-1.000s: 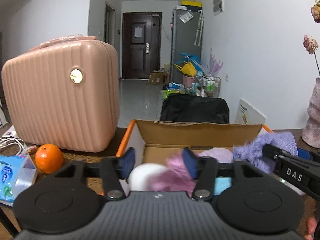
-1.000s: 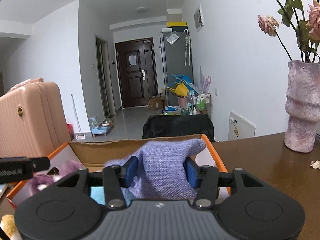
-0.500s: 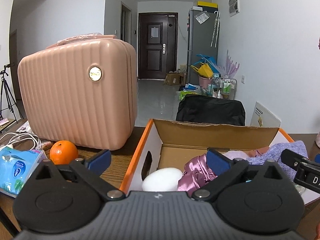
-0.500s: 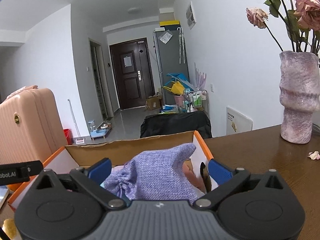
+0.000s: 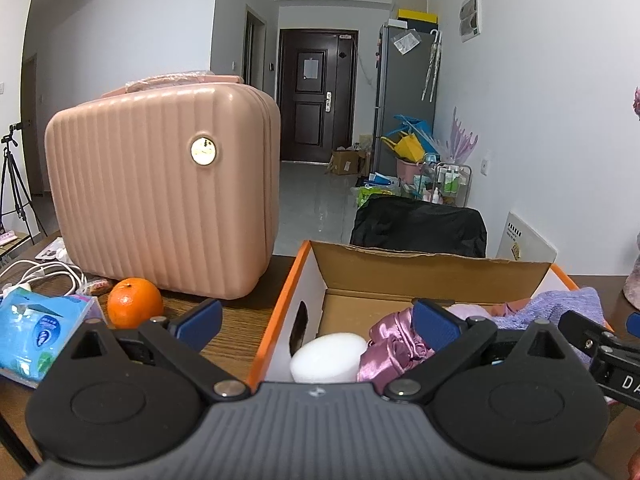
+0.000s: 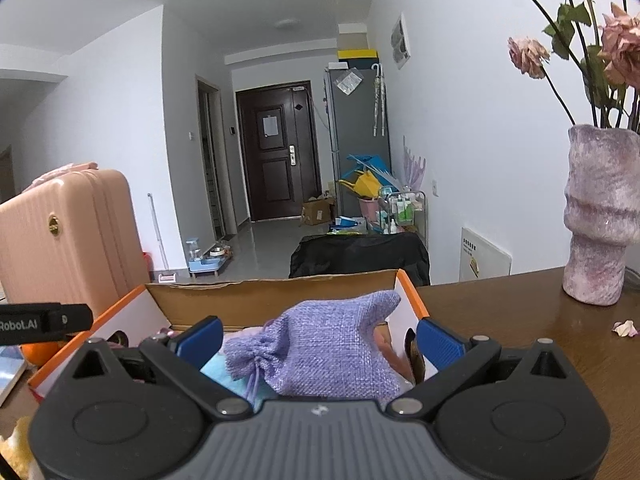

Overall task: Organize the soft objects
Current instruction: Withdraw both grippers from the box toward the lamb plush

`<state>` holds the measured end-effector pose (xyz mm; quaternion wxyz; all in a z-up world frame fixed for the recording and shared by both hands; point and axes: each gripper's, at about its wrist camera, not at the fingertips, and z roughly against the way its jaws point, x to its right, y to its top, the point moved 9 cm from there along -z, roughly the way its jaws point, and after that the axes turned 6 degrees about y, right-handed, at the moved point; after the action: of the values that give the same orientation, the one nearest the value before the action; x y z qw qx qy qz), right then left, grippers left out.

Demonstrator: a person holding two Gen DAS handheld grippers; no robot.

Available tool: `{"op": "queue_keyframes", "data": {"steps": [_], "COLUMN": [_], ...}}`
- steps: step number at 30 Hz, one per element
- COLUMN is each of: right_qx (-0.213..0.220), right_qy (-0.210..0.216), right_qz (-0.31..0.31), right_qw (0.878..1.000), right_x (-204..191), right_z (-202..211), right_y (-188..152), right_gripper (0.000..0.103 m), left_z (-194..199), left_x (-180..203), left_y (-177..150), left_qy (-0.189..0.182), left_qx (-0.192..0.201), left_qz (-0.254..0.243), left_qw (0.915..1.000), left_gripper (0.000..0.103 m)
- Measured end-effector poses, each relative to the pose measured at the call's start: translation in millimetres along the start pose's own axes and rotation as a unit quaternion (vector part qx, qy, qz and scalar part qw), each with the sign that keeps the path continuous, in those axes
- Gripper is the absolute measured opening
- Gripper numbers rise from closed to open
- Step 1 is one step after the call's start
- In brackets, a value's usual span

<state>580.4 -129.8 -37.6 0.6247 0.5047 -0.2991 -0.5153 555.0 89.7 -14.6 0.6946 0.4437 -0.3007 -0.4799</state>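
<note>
The lilac drawstring pouch (image 6: 332, 344) lies in the orange-edged cardboard box (image 5: 280, 312) on the bench (image 6: 520, 320), beside a pink satin bundle (image 5: 394, 346) and a white ball (image 5: 328, 362). Both the left tongs (image 5: 316, 320) and the right tongs (image 6: 318, 338) are spread wide, gripping nothing.

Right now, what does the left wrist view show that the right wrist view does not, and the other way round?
Only the left wrist view shows the tissue pack, the white cables, the white ball and the pink satin cloth in the box. Only the right wrist view shows the vase with its dried flowers and a fallen petal. Both share the cardboard box, the purple pouch, the pink suitcase and the orange.
</note>
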Motion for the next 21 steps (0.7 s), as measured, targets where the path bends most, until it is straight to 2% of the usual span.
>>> {"op": "queue_keyframes", "data": {"steps": [12,21], "right_qx": [0.024,0.025], "right_qy": [0.004,0.006], "right_qz": [0.016,0.015], "right_qw": [1.0,1.0], "right_x": [4,6], "right_z": [37,59], "right_y": [-1,-12], "right_gripper": [0.103,0.103], "left_z": [37,58], "left_x": [-26,-46], "left_y": [-1,-12], "left_qy": [-0.009,-0.001], "left_qx": [0.024,0.029], "left_qz": [0.002,-0.006], "left_qw": [0.9997,0.9996], "left_gripper": [0.103,0.103]}}
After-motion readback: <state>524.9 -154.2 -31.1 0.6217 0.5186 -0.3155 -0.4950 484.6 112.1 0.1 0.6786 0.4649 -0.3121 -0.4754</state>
